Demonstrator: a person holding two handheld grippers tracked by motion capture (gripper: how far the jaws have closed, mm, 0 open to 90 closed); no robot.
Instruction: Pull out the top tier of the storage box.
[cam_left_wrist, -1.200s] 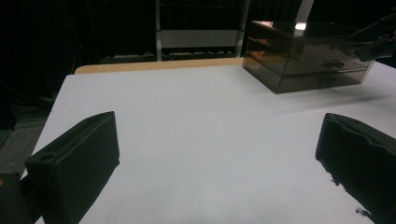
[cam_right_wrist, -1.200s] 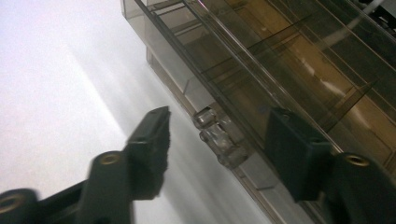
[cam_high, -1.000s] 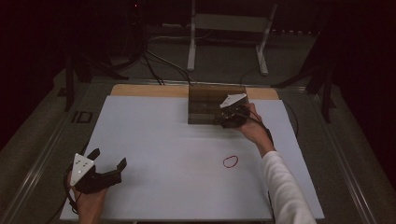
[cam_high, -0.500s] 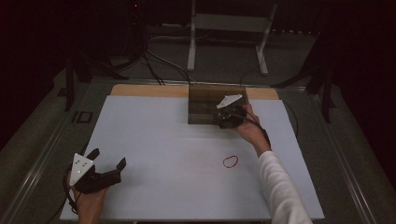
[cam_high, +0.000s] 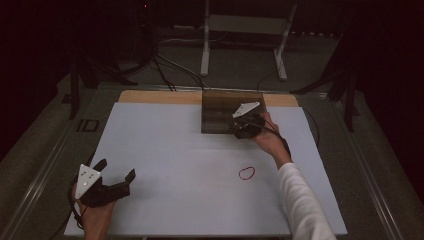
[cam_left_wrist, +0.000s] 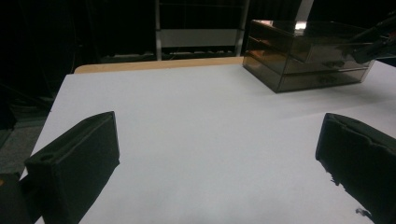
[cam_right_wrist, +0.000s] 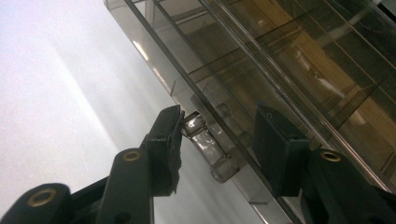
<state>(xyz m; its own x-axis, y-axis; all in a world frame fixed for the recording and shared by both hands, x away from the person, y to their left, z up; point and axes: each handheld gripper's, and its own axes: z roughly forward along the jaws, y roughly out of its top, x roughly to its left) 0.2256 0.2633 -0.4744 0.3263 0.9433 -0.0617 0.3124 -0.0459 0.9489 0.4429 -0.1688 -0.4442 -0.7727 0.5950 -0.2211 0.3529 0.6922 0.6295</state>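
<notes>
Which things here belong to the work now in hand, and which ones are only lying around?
In the job:
- right gripper, jaws open around the drawer handle
- smoky clear drawer box

Lying about:
- red rubber band, loose on the white table
- left gripper, open and idle near the front edge
- metal stand behind the table

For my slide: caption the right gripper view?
Open right gripper straddling the clear handle of a smoky transparent plastic drawer box.

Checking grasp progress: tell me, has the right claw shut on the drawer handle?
No: the right claw straddles the clear handle, jaws still apart.
</notes>
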